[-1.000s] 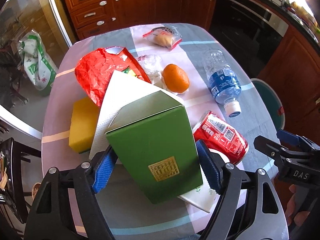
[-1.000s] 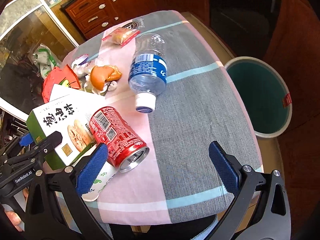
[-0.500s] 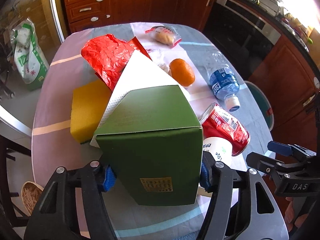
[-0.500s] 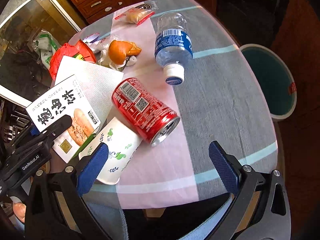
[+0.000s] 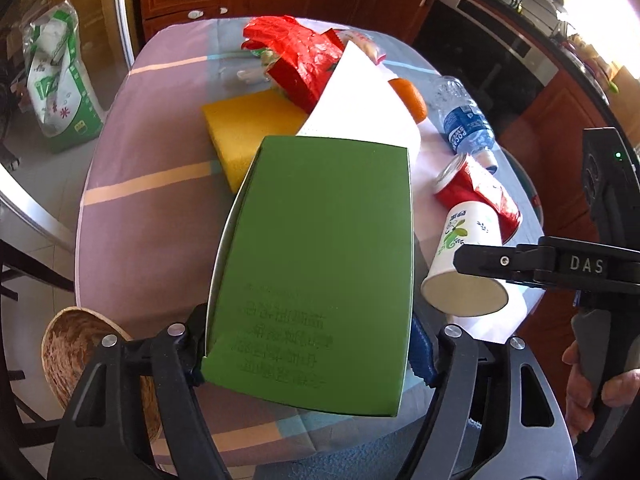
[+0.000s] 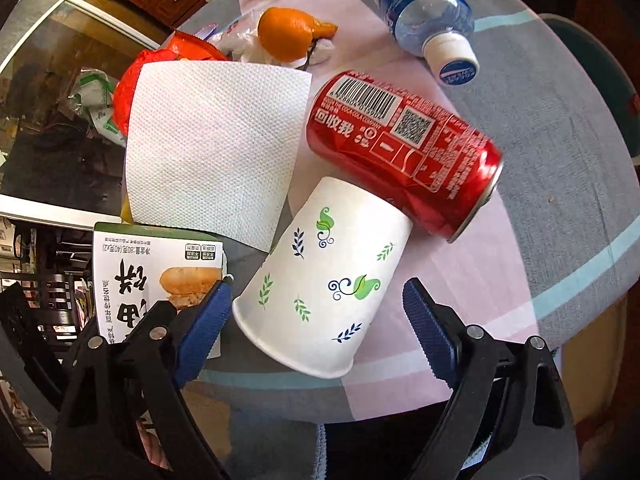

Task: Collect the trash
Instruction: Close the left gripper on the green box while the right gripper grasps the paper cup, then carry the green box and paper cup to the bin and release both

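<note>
- The left gripper (image 5: 308,356) brackets a green carton (image 5: 320,264) at the near edge of the table (image 5: 160,216); its jaws are opening, and whether the pads still press the box is hard to tell from this angle, though the right pad seems to stand just clear.
- The right gripper (image 6: 316,316) straddles a paper cup (image 6: 324,276) lying on its side, jaws closing but not yet touching it.
- To take the cup well, the pads should likely meet its walls near the rim end, squeezing gently so the thin paper does not crush.
- The cup is white with green and blue leaf sprigs, mouth toward six o'clock; a red can (image 6: 404,152) rests against its base at one o'clock, a paper towel (image 6: 212,140) at eleven.
- The bin (image 6: 600,76), teal-rimmed, sits beyond the table at two o'clock.
</note>
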